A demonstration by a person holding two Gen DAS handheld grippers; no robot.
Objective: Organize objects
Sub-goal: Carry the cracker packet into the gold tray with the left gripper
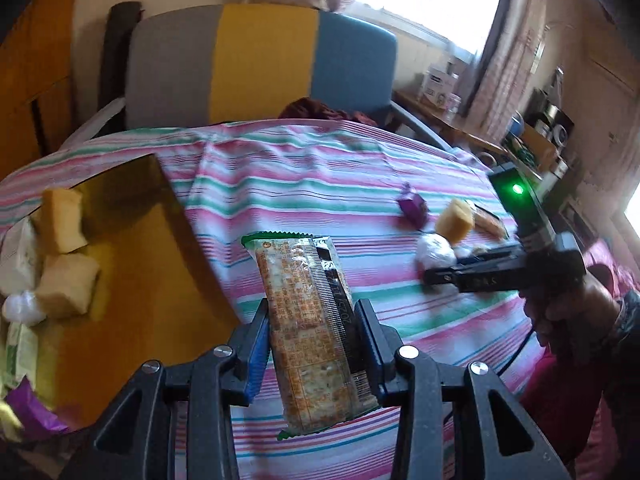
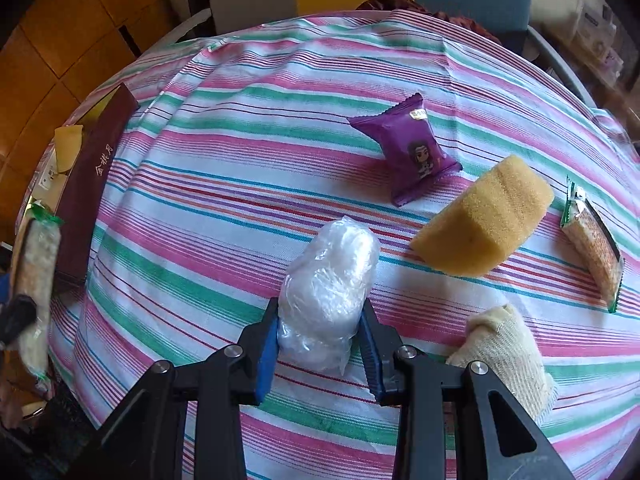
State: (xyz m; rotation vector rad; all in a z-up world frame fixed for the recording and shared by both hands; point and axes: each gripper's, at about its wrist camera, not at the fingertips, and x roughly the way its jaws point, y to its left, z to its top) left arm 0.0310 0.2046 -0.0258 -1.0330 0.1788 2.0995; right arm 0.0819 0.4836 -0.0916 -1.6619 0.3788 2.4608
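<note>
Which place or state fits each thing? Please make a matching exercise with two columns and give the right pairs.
Things:
1. cracker pack
2. clear plastic bundle
3. purple snack packet
4. yellow sponge

Places or states:
A. lies free on the striped cloth, farthest from the camera
B. held between the left gripper's fingers
C. lies free, beside the purple snack packet
D. held between the right gripper's fingers

Pairs: 1-B, 2-D, 3-A, 4-C

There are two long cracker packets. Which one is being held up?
The cracker packet clamped in the left gripper. The other packet lies flat on the striped cloth, untouched.
</note>
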